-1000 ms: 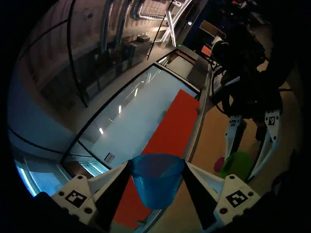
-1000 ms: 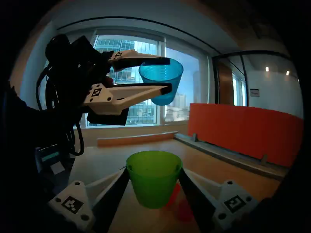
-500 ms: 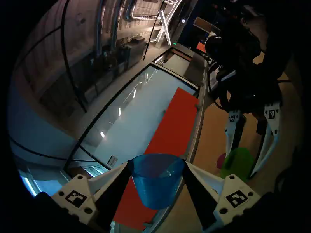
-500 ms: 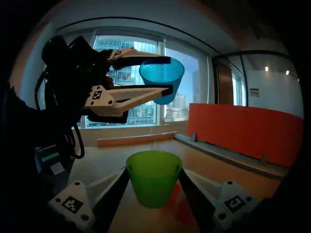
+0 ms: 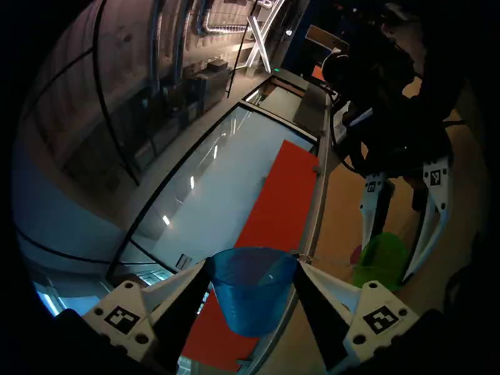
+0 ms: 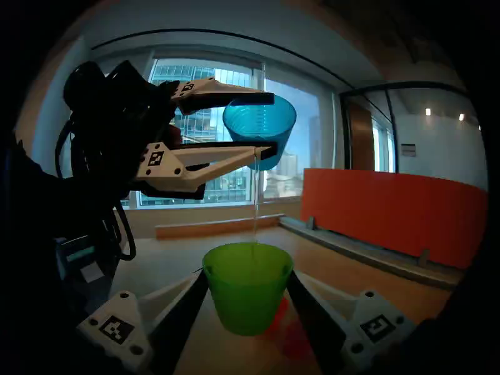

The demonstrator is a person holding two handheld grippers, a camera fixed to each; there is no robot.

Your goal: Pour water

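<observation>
Left gripper [image 5: 251, 270]: I pinch the tilted blue cup [image 6: 259, 128].
Water [image 6: 255, 200]: thin stream falling from its rim.
Right gripper [image 6: 248, 282]: my fingers clamp the green cup [image 5: 381, 259] below it.

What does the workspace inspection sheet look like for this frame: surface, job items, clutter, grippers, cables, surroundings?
Surface: wooden table, no spill seen.
Job's things: blue cup tilted above the green cup; a thin water stream falls from one into the other.
Clutter: a red object on the table behind the green cup, partly hidden.
Grippers: left gripper shut on the blue cup; right gripper shut on the green cup, which stands upright.
Cables: black cables loop below the left gripper's body, clear of the cups.
Surroundings: window with buildings outside, orange divider along the table edge, glass partition.
</observation>
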